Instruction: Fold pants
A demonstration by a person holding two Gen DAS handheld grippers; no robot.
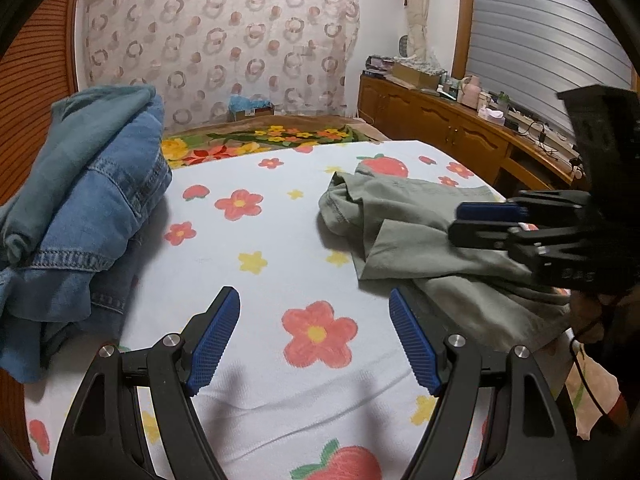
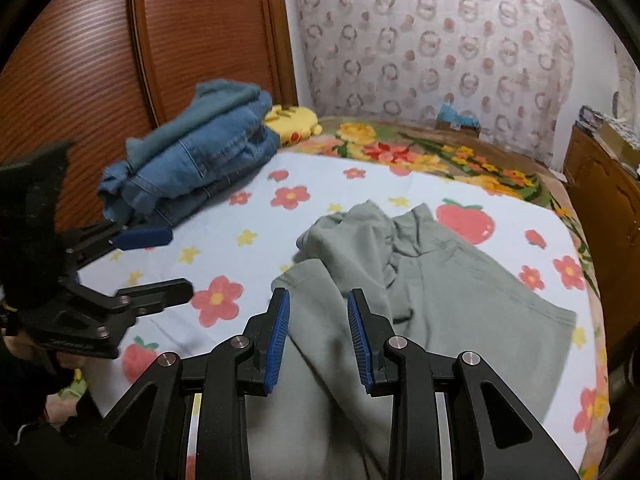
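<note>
Nearest the camera, left tongs (image 1: pixel 314 336) spread wide with nothing between them, held over bare flowered bed sheet (image 1: pixel 256 220), probably waiting for a corner to take. Beside them, right tongs (image 2: pixel 318 338) partly apart, blue pads above the grey-green pants (image 2: pixel 440 292) and not pinching the cloth; likely lined up over the near leg to pick a spot to grab. Pants lying crumpled on the bed's right side, one end bunched into a lump, the near part running down under the right tongs; not yet flat, so smoothing probably needed before any fold. Off to the left near the wooden headboard (image 2: pixel 208 32), a stack of blue jeans (image 1: pixel 92 200), well apart from the pants and out of the way. Farther back, a bright flower blanket (image 2: pixel 420 152), a circle-print curtain (image 1: pixel 220 40) and a wooden cabinet (image 1: pixel 432 116) with clutter on top. Nothing blocking the pants but their own bunched folds.
</note>
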